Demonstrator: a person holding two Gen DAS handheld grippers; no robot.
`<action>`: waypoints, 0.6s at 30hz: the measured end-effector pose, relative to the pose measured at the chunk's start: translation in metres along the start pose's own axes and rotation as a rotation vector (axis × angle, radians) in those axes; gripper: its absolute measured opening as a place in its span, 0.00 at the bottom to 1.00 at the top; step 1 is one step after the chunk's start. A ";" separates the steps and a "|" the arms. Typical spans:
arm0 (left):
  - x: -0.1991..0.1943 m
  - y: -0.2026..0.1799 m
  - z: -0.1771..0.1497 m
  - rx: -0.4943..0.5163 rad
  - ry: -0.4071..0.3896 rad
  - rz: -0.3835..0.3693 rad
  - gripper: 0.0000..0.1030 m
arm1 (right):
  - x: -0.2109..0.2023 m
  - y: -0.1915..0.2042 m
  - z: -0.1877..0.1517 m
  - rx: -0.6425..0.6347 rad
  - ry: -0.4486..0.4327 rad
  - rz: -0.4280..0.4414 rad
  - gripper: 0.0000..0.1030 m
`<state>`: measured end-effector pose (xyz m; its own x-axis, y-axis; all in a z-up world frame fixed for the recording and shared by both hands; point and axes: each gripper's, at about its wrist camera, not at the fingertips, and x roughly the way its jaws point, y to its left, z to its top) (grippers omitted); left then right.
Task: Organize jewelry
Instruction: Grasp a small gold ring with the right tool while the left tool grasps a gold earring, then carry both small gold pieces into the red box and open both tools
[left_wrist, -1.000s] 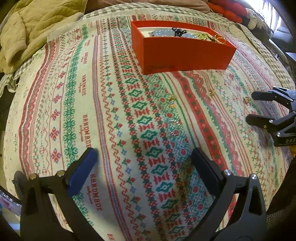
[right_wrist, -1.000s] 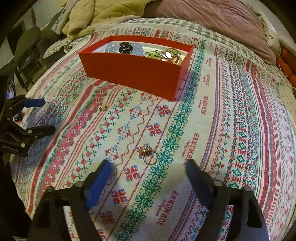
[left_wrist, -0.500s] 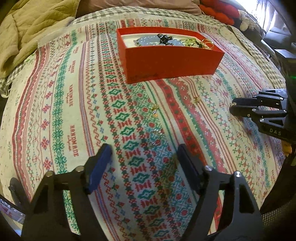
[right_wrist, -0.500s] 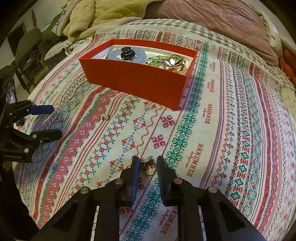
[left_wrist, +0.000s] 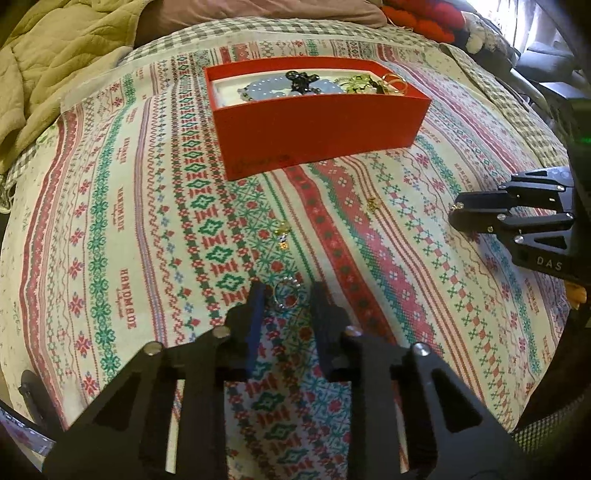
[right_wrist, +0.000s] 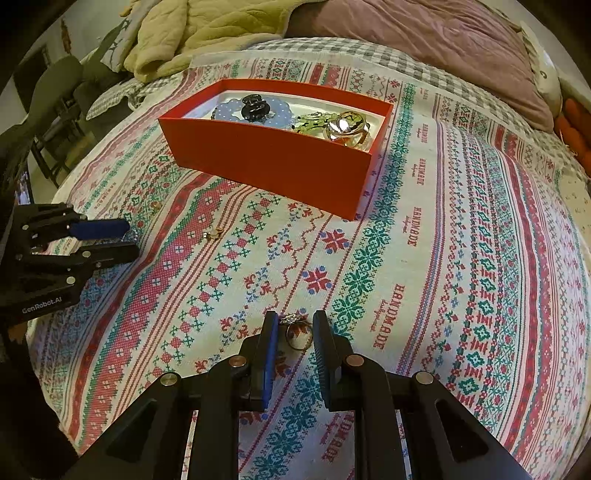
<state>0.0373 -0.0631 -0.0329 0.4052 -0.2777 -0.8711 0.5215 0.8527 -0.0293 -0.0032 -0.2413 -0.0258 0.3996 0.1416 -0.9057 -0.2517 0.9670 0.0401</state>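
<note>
A bed (right_wrist: 461, 258) under a patterned knit blanket (left_wrist: 129, 240) carries a red box (left_wrist: 317, 129) far ahead of the tongs, 2 rings (left_wrist: 286, 293) (right_wrist: 299, 332) between their tips, and small gold pieces (left_wrist: 373, 203) between.

Dim warm indoor light, soft shadows, strong fisheye edges, dark corners

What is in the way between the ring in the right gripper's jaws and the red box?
Nothing visible blocks it. The ring sits between the jaws of the right gripper, and only bare patterned blanket lies between it and the red box. The box's near wall stands up, so the ring must probably go over it.
</note>
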 end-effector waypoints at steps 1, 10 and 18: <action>0.000 0.000 0.000 0.000 0.000 -0.003 0.17 | 0.000 0.000 0.000 -0.001 0.000 0.000 0.18; -0.003 0.005 0.002 -0.044 0.004 -0.033 0.04 | -0.010 0.001 0.006 0.006 -0.022 0.005 0.18; -0.007 0.006 0.004 -0.056 0.003 -0.040 0.03 | -0.023 0.000 0.015 0.030 -0.055 0.013 0.18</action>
<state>0.0409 -0.0575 -0.0253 0.3822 -0.3104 -0.8704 0.4940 0.8646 -0.0914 0.0012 -0.2416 0.0016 0.4445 0.1646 -0.8805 -0.2310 0.9708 0.0649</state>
